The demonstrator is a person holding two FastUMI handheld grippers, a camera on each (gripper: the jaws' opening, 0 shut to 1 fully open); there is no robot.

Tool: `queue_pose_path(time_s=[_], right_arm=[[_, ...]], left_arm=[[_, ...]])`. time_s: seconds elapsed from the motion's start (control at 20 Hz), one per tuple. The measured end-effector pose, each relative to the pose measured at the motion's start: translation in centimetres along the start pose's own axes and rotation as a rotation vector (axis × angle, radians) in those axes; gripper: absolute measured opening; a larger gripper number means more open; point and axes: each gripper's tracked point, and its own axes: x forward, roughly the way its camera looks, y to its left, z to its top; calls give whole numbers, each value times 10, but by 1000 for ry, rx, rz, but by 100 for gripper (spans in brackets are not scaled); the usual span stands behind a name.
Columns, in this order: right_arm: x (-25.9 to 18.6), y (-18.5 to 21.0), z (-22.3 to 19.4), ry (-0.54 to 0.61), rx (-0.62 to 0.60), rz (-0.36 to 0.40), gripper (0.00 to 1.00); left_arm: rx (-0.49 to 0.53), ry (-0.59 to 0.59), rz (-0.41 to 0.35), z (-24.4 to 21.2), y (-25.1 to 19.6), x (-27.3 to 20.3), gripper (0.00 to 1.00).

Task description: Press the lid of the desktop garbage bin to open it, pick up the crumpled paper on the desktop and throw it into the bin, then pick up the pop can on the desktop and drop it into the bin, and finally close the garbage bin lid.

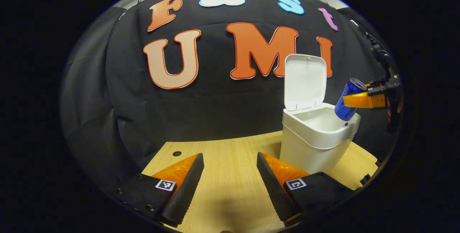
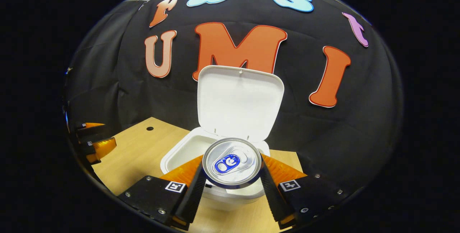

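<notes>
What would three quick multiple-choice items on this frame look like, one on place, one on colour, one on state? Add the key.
1. Where is the pop can?
A. lying on the table
B. held over the bin's open mouth
C. resting on top of the lid

2. What colour is the can's body?
A. blue
B. red
C. green

3. How does the bin's lid stand?
A. shut flat
B. taken off and lying on the table
C. swung up, open

Key: B, the right gripper has both fingers on the can above the garbage bin; A, the left gripper view shows its blue side; C, the lid rises upright behind the opening. The left gripper is open over the table.
</notes>
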Motion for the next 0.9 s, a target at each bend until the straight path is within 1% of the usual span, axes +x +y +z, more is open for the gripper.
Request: queue_pose_path(time_s=[0.15,0.3,0.35,0.4,0.6,0.9], right_arm=[[3,-1,-8,17,-5,2,80],[5,-7,-19,40,-15,-12,80],[6,-8,-21,49,-20,-14,75],[6,-10,-24,61,-22,-17,80],[4,-14,-29,65,4,-16,80],[11,-14,-39,79,-14,-26,81]], left_arm=[[-8,5,12,-2,2,-1,95],[-7,12,17,-4,1,-1,94],[-5,13,16,-5,0,-1,95],[-5,14,15,-4,-2,0,95],[0,14,3,-4,-7,0,95],[11,16,-14,-3,-15,1,94]])
